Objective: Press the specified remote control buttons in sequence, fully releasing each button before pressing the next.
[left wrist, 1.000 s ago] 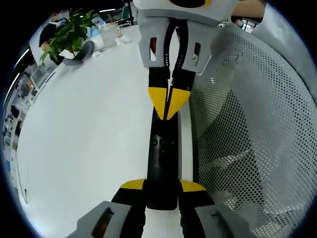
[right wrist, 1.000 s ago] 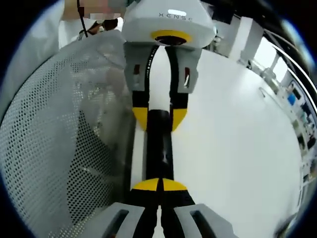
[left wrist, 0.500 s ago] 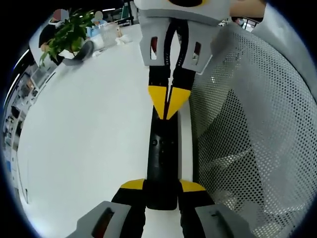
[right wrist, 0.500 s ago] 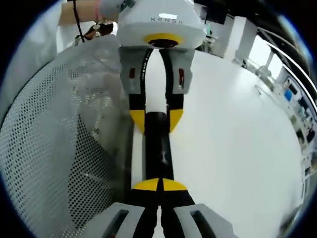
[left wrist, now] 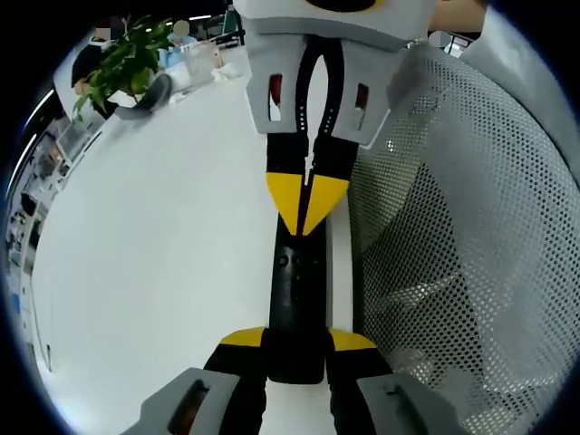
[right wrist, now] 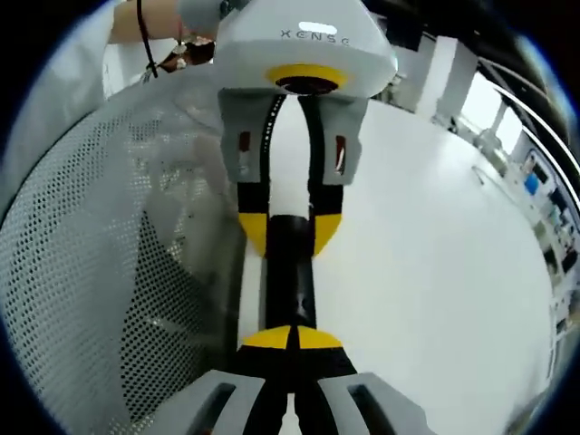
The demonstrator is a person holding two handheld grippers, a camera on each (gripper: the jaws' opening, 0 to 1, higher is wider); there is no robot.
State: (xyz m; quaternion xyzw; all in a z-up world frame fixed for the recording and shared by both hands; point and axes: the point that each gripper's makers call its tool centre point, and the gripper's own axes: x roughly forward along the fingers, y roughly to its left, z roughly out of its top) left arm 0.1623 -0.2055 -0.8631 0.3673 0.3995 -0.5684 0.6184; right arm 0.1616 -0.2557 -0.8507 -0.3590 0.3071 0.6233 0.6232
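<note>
A slim black remote control lies lengthwise over the white table. My left gripper is shut on its near end, one yellow-tipped jaw on each side. My right gripper comes in from the top, its yellow tips shut together into a point that sits on the remote's far part, just beyond a round button. In the right gripper view, my right gripper shows the same shut tips on the remote control, and my left gripper clamps the other end.
A white perforated mesh surface curves up close beside the remote and also appears as the mesh surface. The white table spreads out on the other side. A potted plant stands far back. A person's hand holds my left gripper.
My right gripper has moved a little nearer to my left gripper, its shut tips sliding slightly along the remote. My left gripper's hold is unchanged.
</note>
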